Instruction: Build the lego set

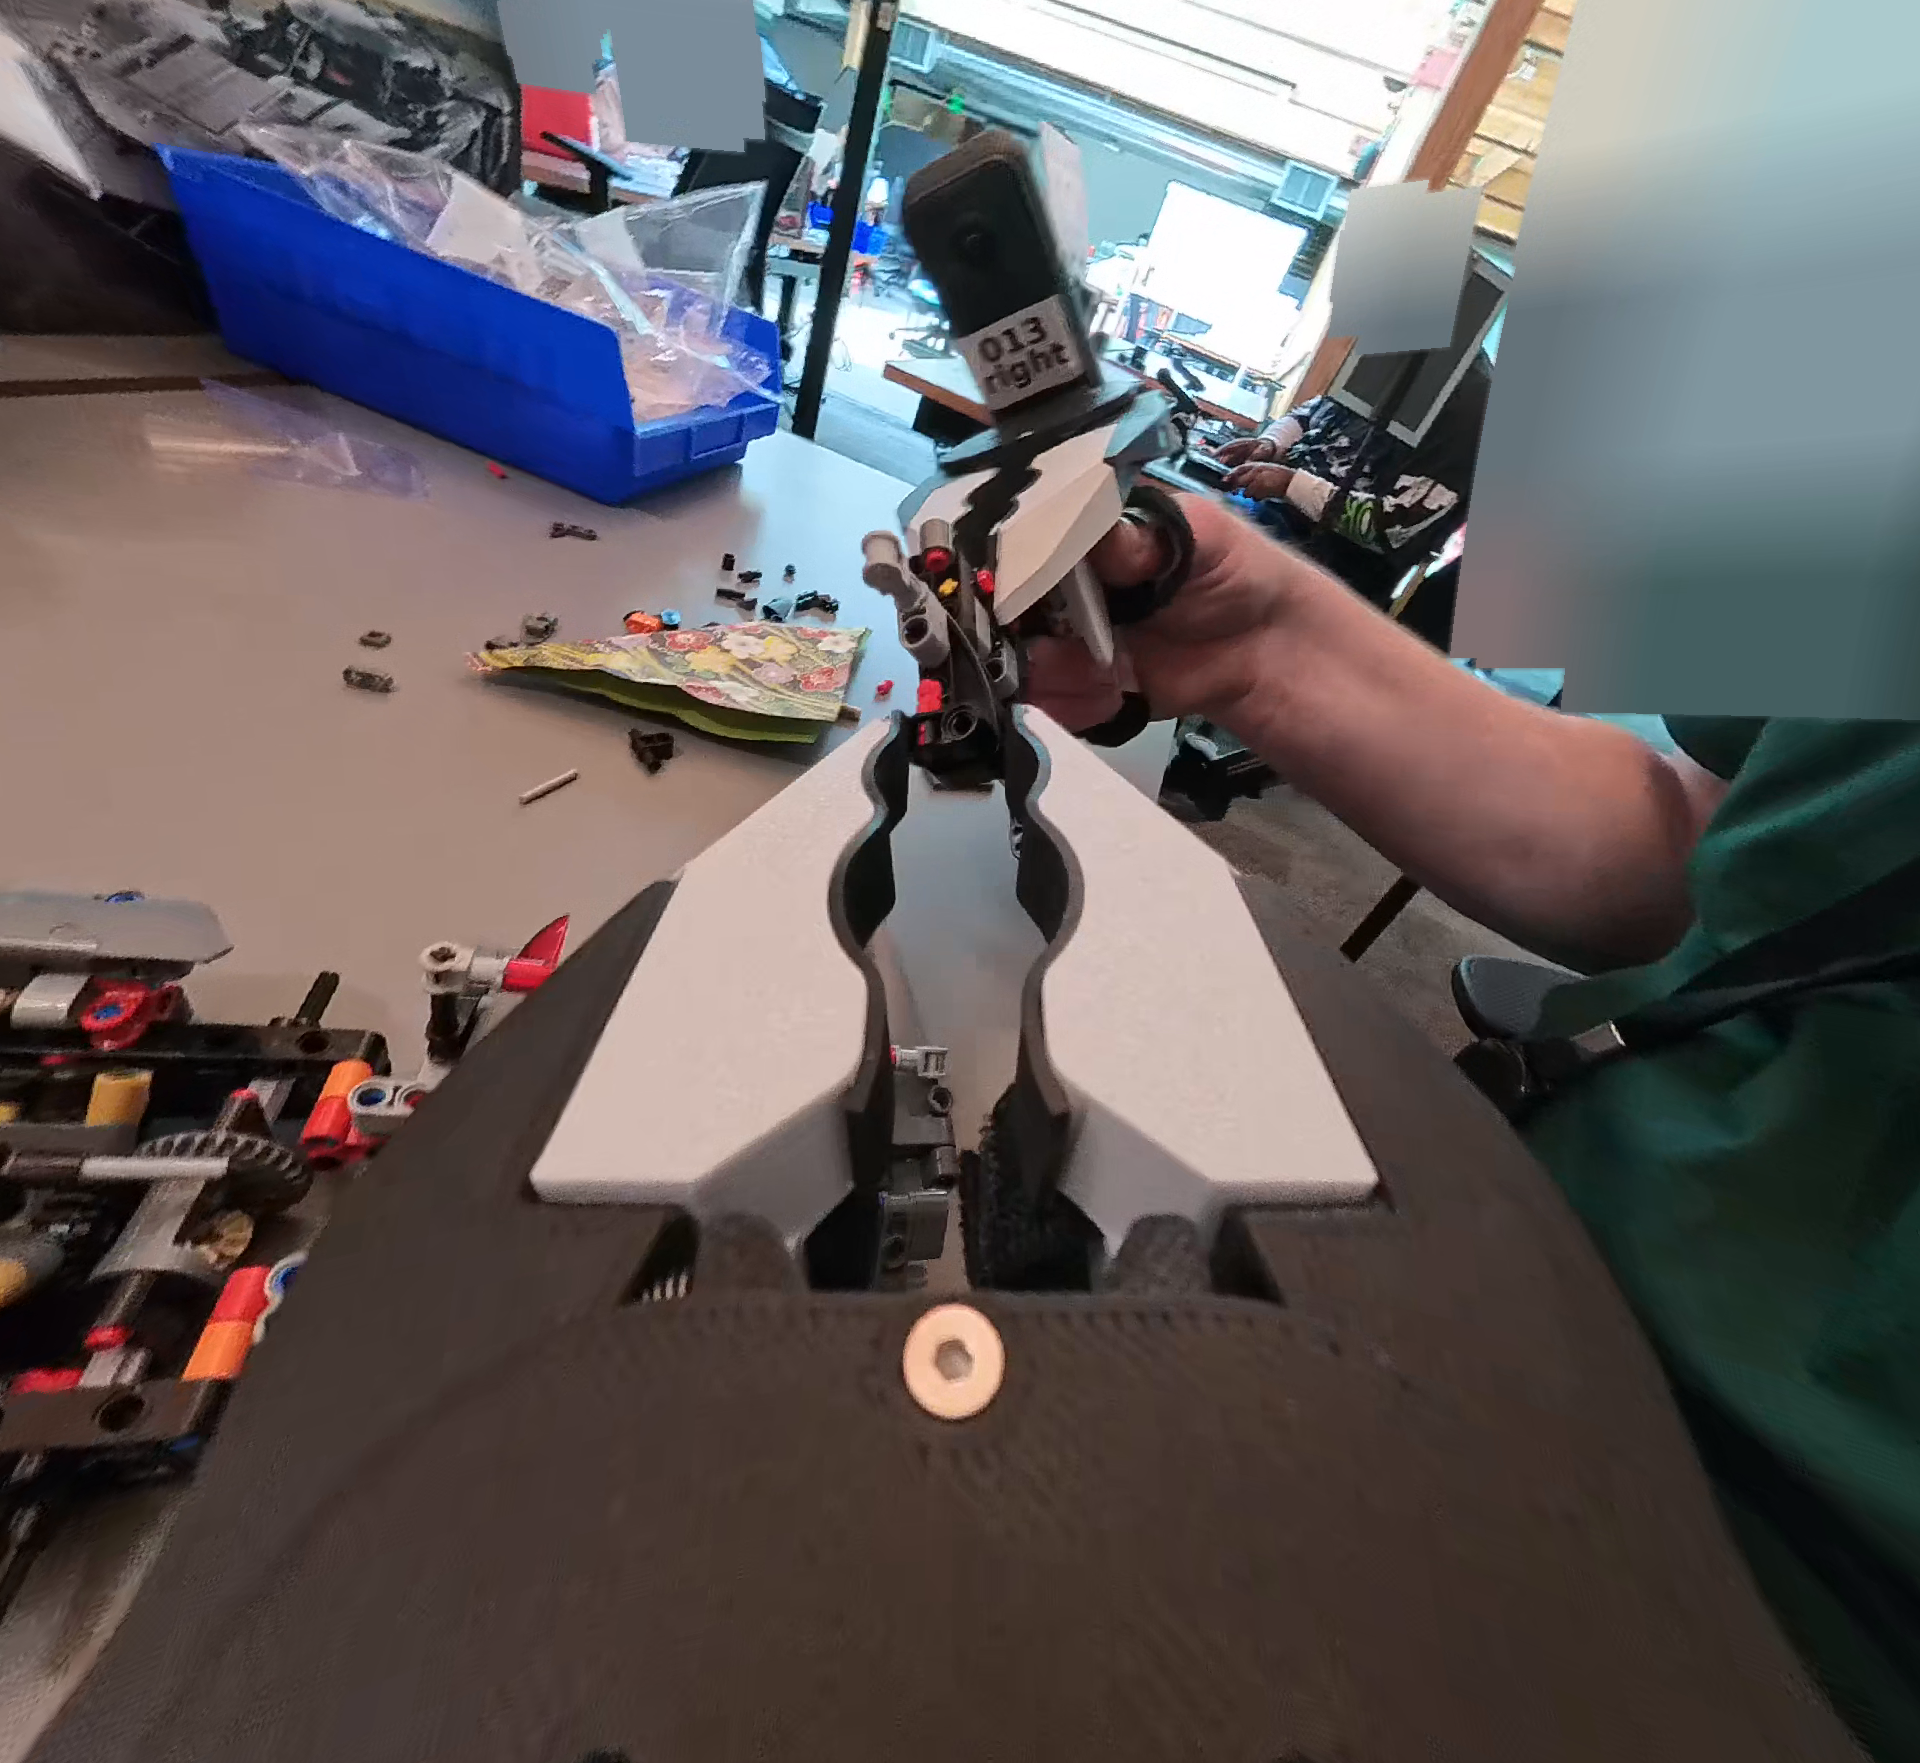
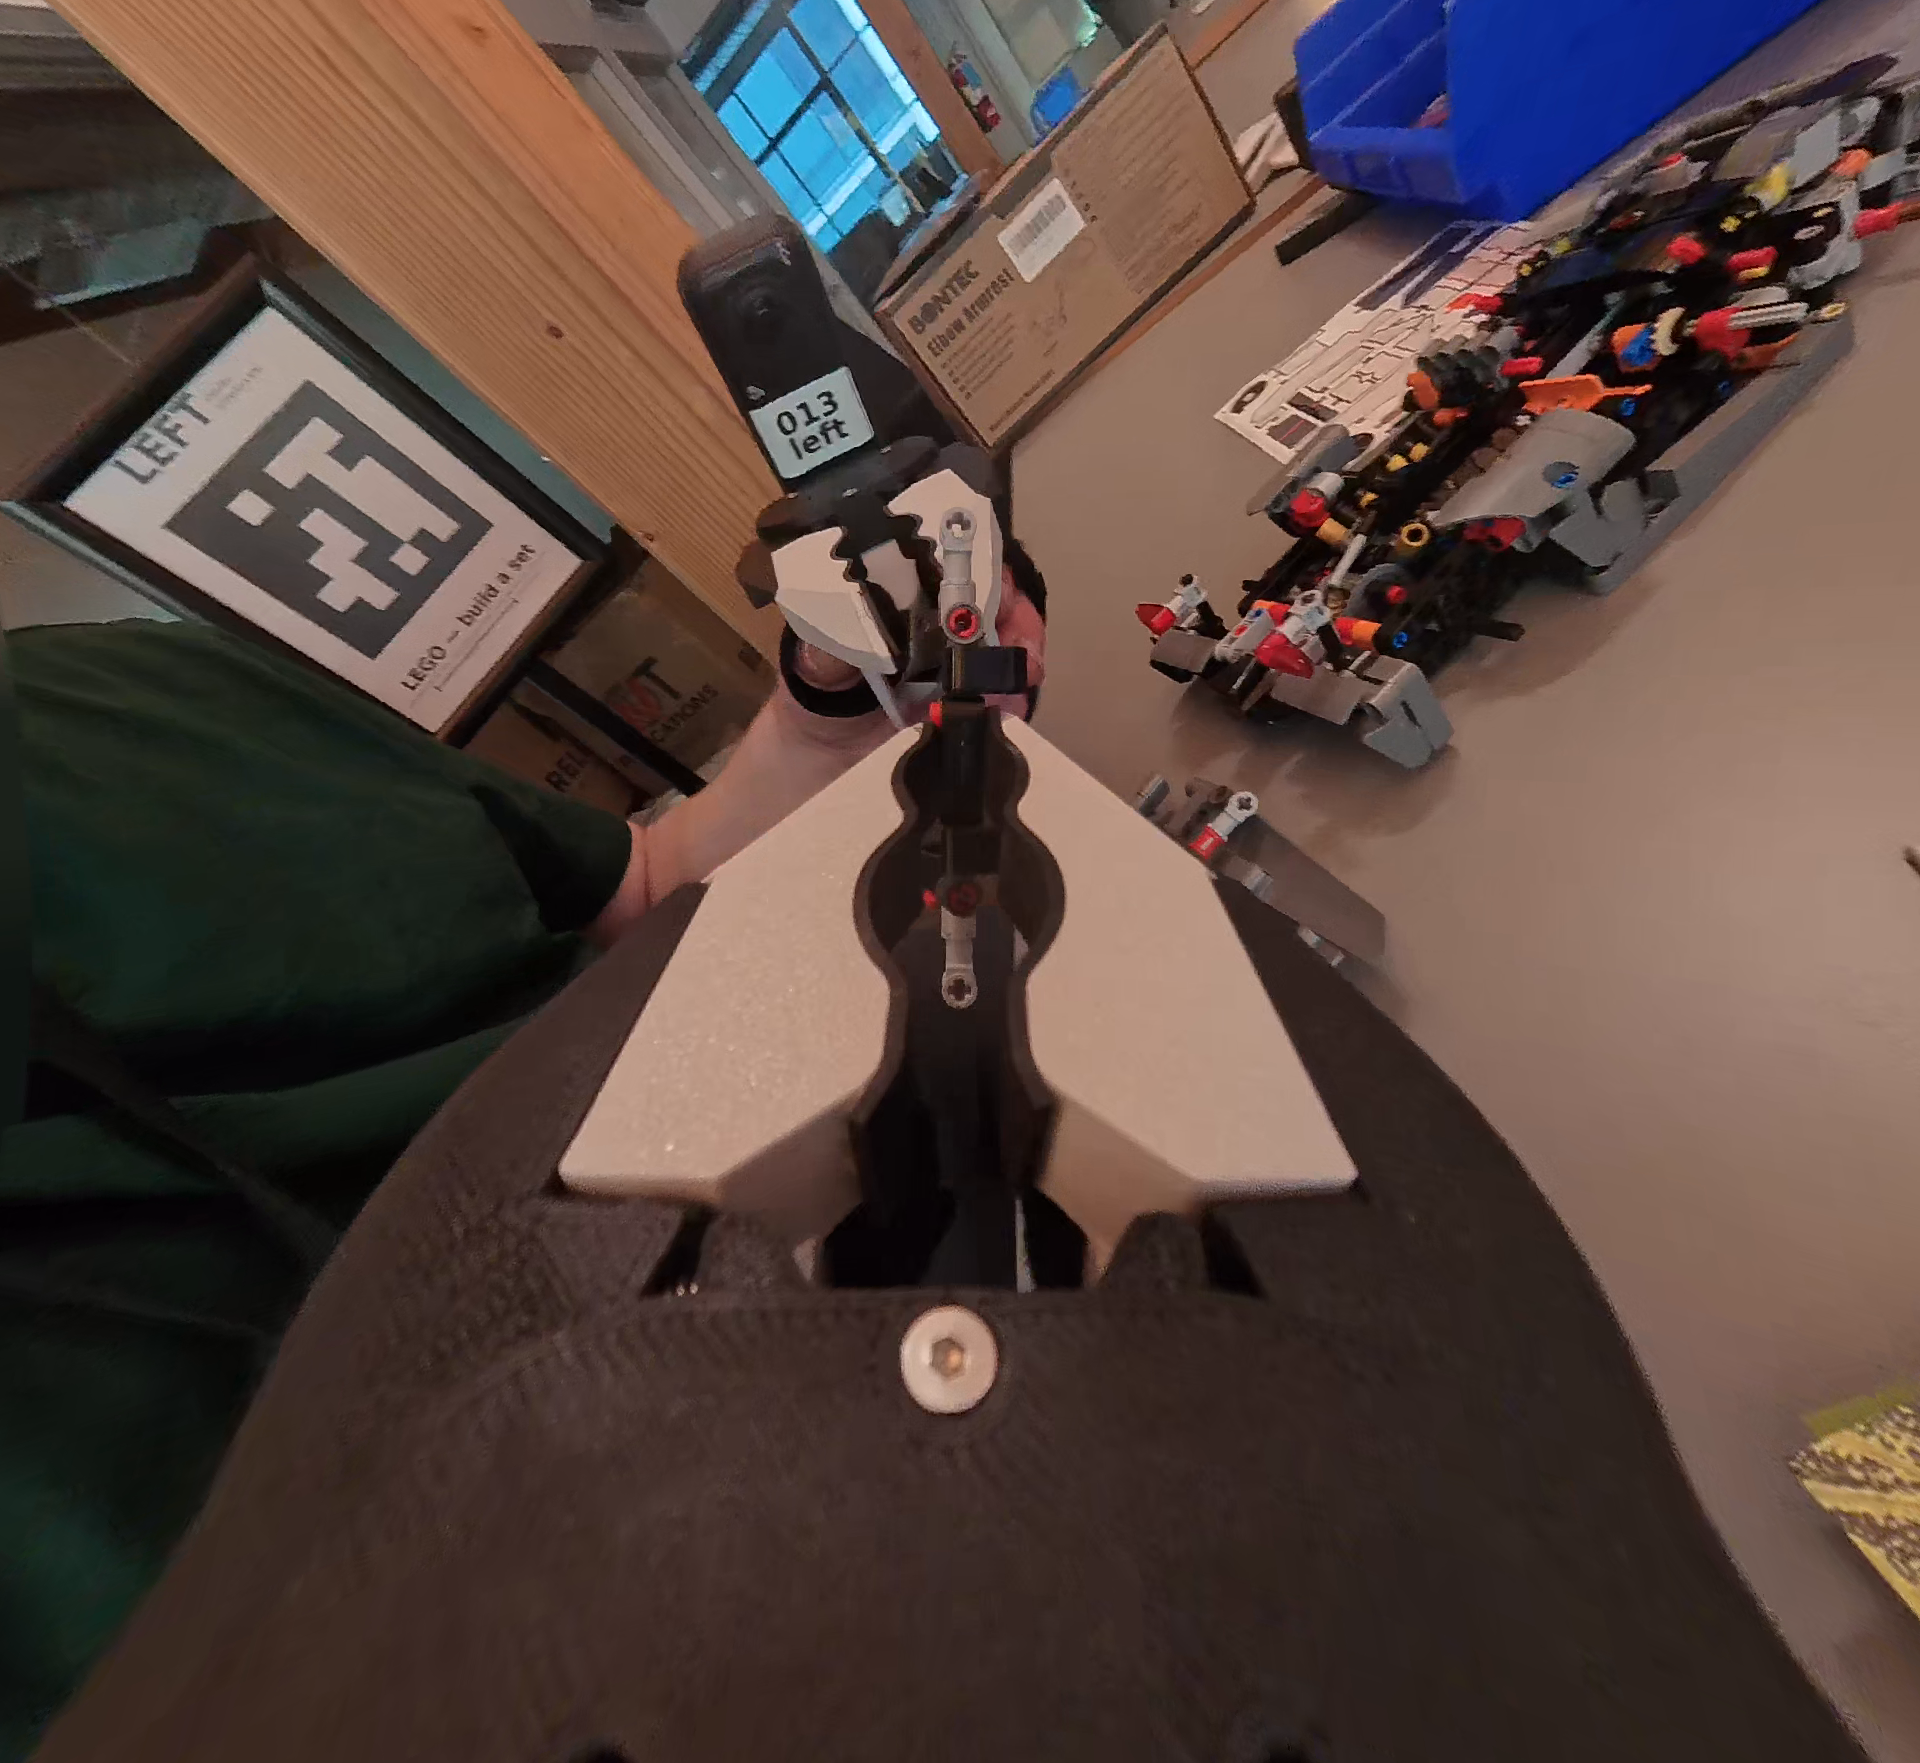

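In the left wrist view, the blue plastic bin [image 1: 468, 342] stands at the far left of the grey worktop [image 1: 260, 778], with crumpled clear plastic bags [image 1: 540, 259] in it. In front of the bin, small loose black lego pieces [image 1: 758, 586] lie scattered, with the flowered paper packet [image 1: 717, 664] just before them. The large half-built lego car chassis [image 1: 135, 1173] sits at the near left. Above the worktop, right of the packet, the small black-and-grey lego subassembly [image 1: 951, 664] is held between the left tongs [image 1: 956, 757] and the right tongs [image 1: 977, 529].
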The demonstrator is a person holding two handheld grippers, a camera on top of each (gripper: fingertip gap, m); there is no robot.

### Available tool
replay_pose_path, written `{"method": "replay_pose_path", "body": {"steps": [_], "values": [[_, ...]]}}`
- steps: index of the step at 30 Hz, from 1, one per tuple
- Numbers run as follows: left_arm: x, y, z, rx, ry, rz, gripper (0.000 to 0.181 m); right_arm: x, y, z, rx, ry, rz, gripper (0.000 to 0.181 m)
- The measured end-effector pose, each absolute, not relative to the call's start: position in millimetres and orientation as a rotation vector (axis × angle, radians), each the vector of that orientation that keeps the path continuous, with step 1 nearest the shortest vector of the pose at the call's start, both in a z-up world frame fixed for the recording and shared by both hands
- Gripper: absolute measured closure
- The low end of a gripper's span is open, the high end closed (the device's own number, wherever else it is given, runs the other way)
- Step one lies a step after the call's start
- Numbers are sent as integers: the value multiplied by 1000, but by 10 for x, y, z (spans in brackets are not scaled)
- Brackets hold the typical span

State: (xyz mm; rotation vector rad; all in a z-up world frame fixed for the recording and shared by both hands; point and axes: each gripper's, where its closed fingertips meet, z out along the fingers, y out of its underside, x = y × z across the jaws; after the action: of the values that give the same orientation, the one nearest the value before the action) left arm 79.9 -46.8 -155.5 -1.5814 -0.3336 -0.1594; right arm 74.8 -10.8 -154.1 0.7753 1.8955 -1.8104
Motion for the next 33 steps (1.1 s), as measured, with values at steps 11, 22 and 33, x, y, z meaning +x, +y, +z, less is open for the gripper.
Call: {"method": "replay_pose_path", "body": {"steps": [11, 22, 33], "values": [[705, -470, -1690, -1564, -467, -232, 165, 714, -103, -1589, 849, 2074, -1834, 176], [798, -500, -1441, -1435, -363, -365, 167, 808, -149, -1423, 732, 1922, -1877, 175], [744, -565, -1674, -1585, -421, -289, 144, 690, -69, -1637, 915, 1933, -1776, 176]]}}
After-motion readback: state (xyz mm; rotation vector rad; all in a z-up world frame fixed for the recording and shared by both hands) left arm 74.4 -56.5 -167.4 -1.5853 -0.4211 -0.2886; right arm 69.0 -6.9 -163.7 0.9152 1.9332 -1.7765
